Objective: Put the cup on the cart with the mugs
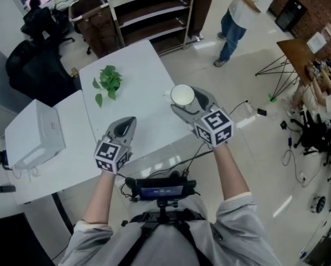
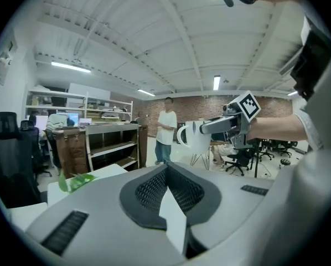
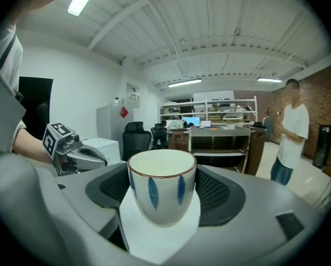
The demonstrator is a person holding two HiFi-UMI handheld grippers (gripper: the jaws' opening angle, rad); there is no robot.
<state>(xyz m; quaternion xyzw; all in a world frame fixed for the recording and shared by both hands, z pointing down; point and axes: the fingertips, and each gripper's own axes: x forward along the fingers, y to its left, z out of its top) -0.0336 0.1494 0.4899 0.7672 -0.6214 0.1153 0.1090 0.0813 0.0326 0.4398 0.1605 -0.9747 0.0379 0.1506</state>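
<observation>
The right gripper (image 1: 190, 101) is grasping the cup (image 3: 162, 187), a white one with blue leaf strokes and a dark rim. Its pads are pressing on opposite sides of the wall. The cup is sitting upright, mouth up, in the air over the right-hand edge of the white counter (image 1: 138, 65). It is not resting on the counter. Gripping it low on the body and level probably serves the carry: the base is staying free, so the cup can be set straight down on a shelf without being turned.

The left gripper (image 1: 125, 125) is clenched with nothing between its jaws, and it is hovering over the near edge of the counter. One gripper seems enough for so light a thing, so this one is likely just waiting out of the way.

A leafy sprig (image 1: 107, 82) is lying on the counter toward its far side, well apart from the cup. Beyond the far end of the counter a shelf unit (image 1: 149, 10) is standing. It may be the cart, but no mugs can be made out on it from here, so the cup appears to be short of its goal.
</observation>
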